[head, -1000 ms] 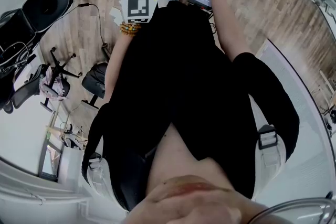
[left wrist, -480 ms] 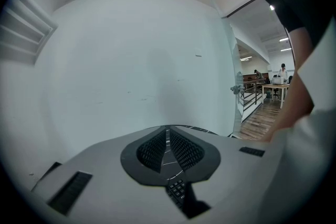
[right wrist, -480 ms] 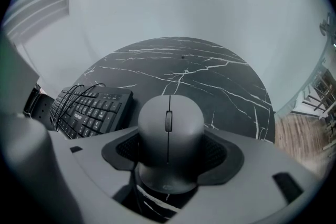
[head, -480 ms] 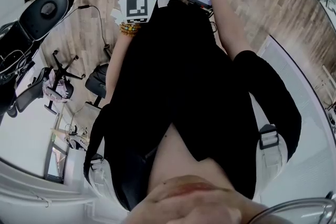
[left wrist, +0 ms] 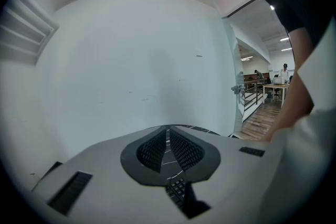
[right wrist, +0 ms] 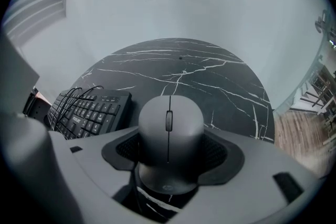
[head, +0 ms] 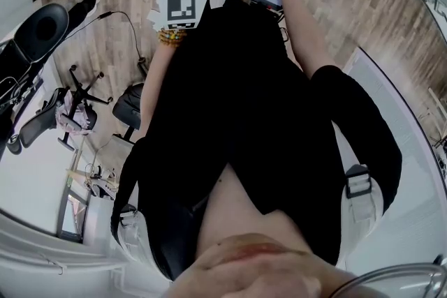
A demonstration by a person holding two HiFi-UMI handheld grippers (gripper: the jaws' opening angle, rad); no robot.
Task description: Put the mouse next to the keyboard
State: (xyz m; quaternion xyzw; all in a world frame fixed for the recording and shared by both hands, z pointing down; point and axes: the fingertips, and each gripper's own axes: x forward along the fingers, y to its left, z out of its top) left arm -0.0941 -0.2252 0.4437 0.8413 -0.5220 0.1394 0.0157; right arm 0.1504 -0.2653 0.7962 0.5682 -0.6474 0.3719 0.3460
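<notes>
**Mouse held at the keyboard's right end, not yet released**

The right gripper is clenched on the mouse. The grey body is pinched from both sides by the ribbed pads, with the scroll wheel facing up and the nose pointing away from the camera. The left gripper is closed on nothing. Its pads meet along a thin seam, and only a sliver of keys is seen through the slot below them.

Over the last second almost nothing has changed at the jaws. In the head view the right gripper has stayed over the same part of the table, and the left one has drifted only slightly up and left. The room's shift at the left edge is judged to come from the head camera's own movement. For the task this suggests that the carrying is over and that the setting down is in hand. The mouse is already just beside the right end of the keyboard, so only lowering and release would seem to remain. Whether its underside already touches the top cannot be told.

The surface is a round table of black stone with white veins, bare beyond the mouse. A dark cable is looped over the keyboard's far rows. A pale plain wall stands behind the table. A wooden floor and an office chair are seen to the left.
</notes>
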